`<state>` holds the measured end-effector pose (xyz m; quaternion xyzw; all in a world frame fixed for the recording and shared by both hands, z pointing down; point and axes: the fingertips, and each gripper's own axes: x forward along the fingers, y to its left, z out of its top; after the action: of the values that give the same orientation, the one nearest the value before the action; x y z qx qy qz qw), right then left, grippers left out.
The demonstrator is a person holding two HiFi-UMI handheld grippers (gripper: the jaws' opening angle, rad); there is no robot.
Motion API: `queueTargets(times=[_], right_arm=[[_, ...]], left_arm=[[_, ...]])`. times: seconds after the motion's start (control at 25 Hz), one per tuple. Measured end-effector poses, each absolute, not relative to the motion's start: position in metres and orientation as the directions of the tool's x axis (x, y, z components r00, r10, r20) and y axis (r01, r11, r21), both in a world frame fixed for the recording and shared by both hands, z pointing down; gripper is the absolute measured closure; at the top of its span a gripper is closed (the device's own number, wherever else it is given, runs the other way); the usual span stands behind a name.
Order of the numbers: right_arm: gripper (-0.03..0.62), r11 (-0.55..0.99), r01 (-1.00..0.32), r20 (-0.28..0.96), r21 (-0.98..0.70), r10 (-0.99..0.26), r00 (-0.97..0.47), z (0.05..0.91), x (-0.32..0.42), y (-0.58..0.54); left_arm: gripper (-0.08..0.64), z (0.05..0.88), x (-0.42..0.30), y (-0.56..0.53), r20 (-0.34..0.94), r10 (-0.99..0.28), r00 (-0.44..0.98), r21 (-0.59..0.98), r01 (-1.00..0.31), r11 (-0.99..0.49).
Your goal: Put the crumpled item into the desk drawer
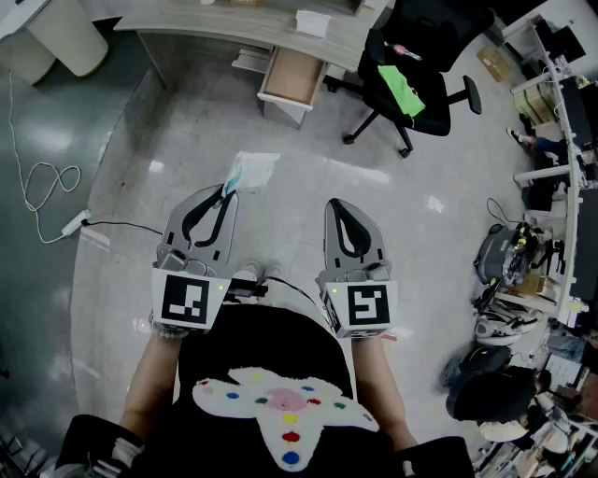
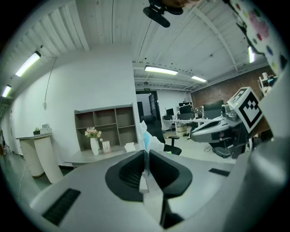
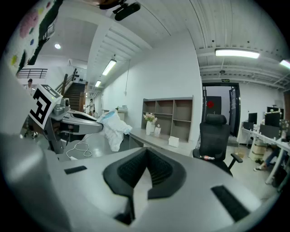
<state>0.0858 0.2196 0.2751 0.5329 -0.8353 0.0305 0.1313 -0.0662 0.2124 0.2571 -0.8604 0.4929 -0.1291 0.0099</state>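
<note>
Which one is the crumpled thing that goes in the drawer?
Start at the long grey desk and come down across the shiny floor to the two grey grippers. The left gripper pinches the crumpled item at its tip. It is soft, white and blue; the right gripper holds nothing.

The office is evenly bright under long ceiling tube lights [image 2: 161, 70]. The glossy floor [image 1: 308, 140] throws back pale glare patches at ten and two o'clock of the head view, with only faint shadows. Both gripper views bulge like a fishbowl, black at the corners with walls bent toward the rim; their near foreground is soft, the far room fairly sharp.
</note>
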Motion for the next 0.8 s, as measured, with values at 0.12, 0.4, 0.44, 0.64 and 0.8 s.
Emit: queueTargets(times=[0.12, 0.4, 0.44, 0.64, 0.8], right_arm=[[0.588, 0.429, -0.901, 0.258, 0.072, -0.880, -0.398, 0.2805, 0.0848, 0.2196], [0.588, 0.435, -0.896, 0.257, 0.088, -0.879, -0.402, 0.2792, 0.0850, 0.2192], [0.588, 0.436, -0.896, 0.255, 0.088, -0.879, -0.403, 0.2790, 0.0848, 0.2195], [0.589, 0.432, -0.898, 0.251, 0.083, -0.881, -0.401, 0.2786, 0.0859, 0.2186], [0.588, 0.420, -0.906, 0.233, 0.044, -0.887, -0.400, 0.2750, 0.0926, 0.2199]], left_arm=[[0.515, 0.2580, -0.0663, 0.2116, 0.212, -0.850, 0.482, -0.148, -0.844, -0.516], [0.515, 0.2573, -0.0657, 0.2123, 0.207, -0.852, 0.481, -0.149, -0.845, -0.514], [0.515, 0.2577, -0.0656, 0.2126, 0.207, -0.852, 0.481, -0.149, -0.845, -0.513], [0.515, 0.2576, -0.0651, 0.2116, 0.204, -0.855, 0.477, -0.144, -0.849, -0.509], [0.515, 0.2534, -0.0631, 0.2136, 0.197, -0.863, 0.465, -0.128, -0.861, -0.493]])
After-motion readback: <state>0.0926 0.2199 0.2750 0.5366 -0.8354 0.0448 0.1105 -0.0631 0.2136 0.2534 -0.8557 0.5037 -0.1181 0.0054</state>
